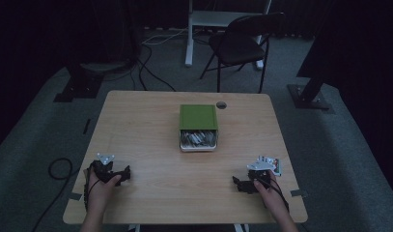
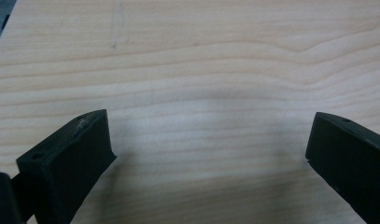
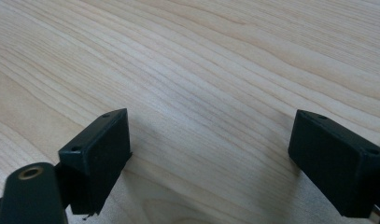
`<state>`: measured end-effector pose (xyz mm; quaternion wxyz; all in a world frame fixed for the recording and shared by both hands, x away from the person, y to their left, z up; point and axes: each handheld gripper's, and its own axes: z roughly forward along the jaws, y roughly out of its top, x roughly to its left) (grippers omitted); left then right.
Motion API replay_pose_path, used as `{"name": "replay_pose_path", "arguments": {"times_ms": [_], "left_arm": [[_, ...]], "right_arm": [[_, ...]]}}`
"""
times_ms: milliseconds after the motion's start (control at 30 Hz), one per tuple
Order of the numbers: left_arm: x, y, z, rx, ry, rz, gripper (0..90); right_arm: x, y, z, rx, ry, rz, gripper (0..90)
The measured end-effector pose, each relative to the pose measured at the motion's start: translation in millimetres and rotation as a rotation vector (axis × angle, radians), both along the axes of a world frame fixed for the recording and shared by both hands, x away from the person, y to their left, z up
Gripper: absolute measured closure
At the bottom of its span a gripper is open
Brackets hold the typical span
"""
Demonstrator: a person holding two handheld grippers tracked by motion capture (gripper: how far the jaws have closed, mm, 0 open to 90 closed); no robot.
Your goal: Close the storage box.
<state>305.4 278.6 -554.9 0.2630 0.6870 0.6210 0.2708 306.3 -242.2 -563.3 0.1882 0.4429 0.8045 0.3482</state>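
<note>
Box (image 1: 198, 127), green-lidded, slid partly open on pale contents, at table (image 1: 150, 145) centre, well apart from both grippers: at 2 o'clock from left gripper (image 1: 118, 175), 11 o'clock from right gripper (image 1: 243, 183), jaws wide, empty.

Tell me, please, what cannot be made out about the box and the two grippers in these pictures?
- Box: in the dim high view its green lid covers the back; the pale contents are too small to identify.
- Left gripper: the left gripper view's bottom edge cuts its body off.
- Right gripper: likewise in the right gripper view.
</note>
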Motion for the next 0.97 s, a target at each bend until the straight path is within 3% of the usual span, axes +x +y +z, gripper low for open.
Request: {"name": "replay_pose_path", "arguments": {"times_ms": [100, 333, 467, 567, 867, 967], "left_arm": [[-1.6, 2.0, -0.8, 0.0, 0.002, 0.028, 7.9], [-4.5, 7.6, -0.9, 0.01, -0.007, 0.08, 7.8], [-5.6, 10.1, -2.6, -0.027, -0.007, 0.094, 7.7], [-5.1, 10.5, -2.9, -0.027, -0.001, 0.109, 5.6], [-4.5, 11.4, -3.2, -0.036, 0.009, 0.116, 2.8], [-4.4, 11.1, -3.2, -0.037, 0.008, 0.12, 2.8]], "right_arm": [[0.0, 0.0, 0.0, 0.001, 0.001, 0.0, 12.5], [0.0, 0.0, 0.0, 0.0, 0.0, 0.001, 12.5], [0.0, 0.0, 0.0, 0.0, 0.0, 0.0, 12.5], [0.0, 0.0, 0.0, 0.0, 0.0, 0.001, 12.5], [-0.4, 0.3, 0.1, 0.0, 0.0, 0.0, 12.7], [-3.3, 3.6, 4.0, 0.052, 0.006, -0.013, 12.7]]}}
